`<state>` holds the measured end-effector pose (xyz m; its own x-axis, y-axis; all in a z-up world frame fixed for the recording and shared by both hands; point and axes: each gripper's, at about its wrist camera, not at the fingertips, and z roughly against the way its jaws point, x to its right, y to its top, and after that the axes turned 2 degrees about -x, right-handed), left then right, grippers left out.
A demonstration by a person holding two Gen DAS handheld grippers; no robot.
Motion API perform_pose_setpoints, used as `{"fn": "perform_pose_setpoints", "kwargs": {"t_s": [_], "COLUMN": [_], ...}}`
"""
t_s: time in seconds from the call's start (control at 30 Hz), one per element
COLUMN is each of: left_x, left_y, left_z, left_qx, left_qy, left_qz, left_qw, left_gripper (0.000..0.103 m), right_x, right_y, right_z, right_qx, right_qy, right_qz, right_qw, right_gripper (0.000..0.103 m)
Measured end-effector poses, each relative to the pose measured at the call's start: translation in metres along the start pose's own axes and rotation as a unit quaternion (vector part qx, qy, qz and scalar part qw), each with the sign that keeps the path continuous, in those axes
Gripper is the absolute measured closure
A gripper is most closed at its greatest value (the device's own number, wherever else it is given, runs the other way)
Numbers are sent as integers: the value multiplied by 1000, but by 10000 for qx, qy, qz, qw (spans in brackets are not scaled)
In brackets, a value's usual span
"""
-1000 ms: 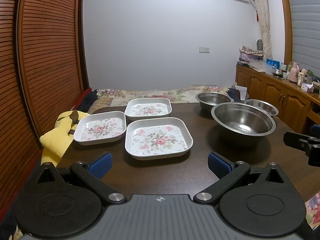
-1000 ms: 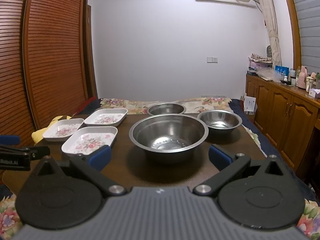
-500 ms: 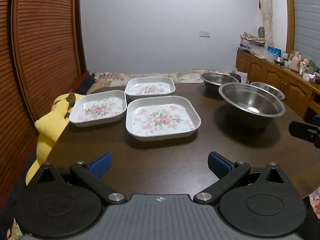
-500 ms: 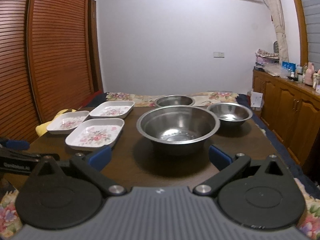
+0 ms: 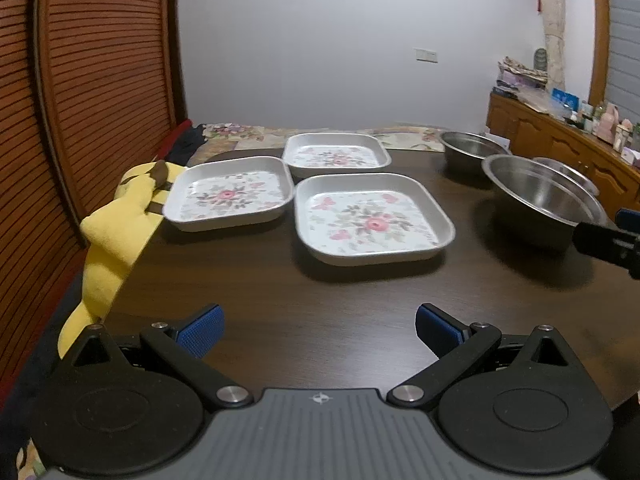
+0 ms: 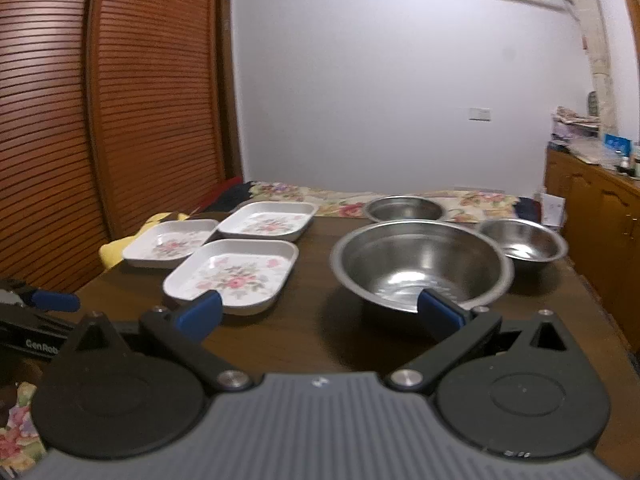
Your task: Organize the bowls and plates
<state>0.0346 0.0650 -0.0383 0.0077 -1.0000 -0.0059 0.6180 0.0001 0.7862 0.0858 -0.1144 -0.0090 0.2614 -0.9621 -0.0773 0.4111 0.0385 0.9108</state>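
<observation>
Plates: you have three flowered square plates on the desk (image 5: 360, 312), at about 11 o'clock from your right gripper (image 6: 320, 314). The near plate (image 5: 372, 218), the left plate (image 5: 228, 194) and the far plate (image 5: 336, 155) lie flat, side by side, not stacked.
Bowls: three shiny metal bowls sit at about 1 o'clock from your left gripper (image 5: 318, 326). The big bowl (image 6: 420, 266) is in front, the back bowl (image 6: 404, 209) and the right bowl (image 6: 524, 242) are behind it. None sits inside another.
Left jaws: spread wide and holding nothing, low over the bare desk near its front edge.
Right jaws: spread wide too, empty, close in front of the big bowl.
Done so far: nothing looks sorted yet.
Left to do: I think all of it. You could stack the plates in one pile and nest the bowls in the big one.
Also there: a yellow cloth (image 5: 116, 232) hangs at the desk's left edge.
</observation>
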Motion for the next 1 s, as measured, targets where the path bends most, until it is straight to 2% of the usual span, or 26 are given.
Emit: {"fn": "perform_pose_setpoints", "kwargs": {"t_s": [0.17, 0.27, 0.53, 0.63, 0.67, 0.7, 0.77, 0.9, 1.0], "left_x": [-23, -36, -57, -58, -58, -58, -58, -49, -40], "left_y": [7, 12, 30, 36, 38, 39, 42, 52, 56], "left_z": [-5, -8, -15, -24, -28, -31, -39, -57, -71], "left_qx": [26, 58, 349, 289, 261, 243, 201, 115, 53], "left_qy": [153, 238, 102, -8, -46, -75, -206, -468, -431], "left_qz": [66, 99, 147, 159, 150, 142, 155, 123, 37], "left_qw": [9999, 9996, 9992, 9995, 9995, 9996, 9995, 9988, 9990], "left_gripper": [0, 0, 0, 11, 14, 16, 24, 39, 51], "right_x": [-16, -27, -41, -41, -44, -45, -47, -50, -51], "right_y": [6, 9, 20, 21, 21, 22, 22, 21, 18], "right_z": [-15, -21, -51, -65, -70, -73, -80, -92, -100], "right_qx": [-128, -135, -327, -423, -424, -448, -519, -596, -670], "right_qy": [476, 550, 706, 678, 667, 656, 634, 512, 388], "right_qz": [138, 290, 382, 352, 361, 368, 379, 458, 470], "right_qw": [9987, 9980, 9962, 9962, 9962, 9962, 9959, 9959, 9959], "right_gripper": [0, 0, 0, 3, 7, 16, 17, 26, 35]}}
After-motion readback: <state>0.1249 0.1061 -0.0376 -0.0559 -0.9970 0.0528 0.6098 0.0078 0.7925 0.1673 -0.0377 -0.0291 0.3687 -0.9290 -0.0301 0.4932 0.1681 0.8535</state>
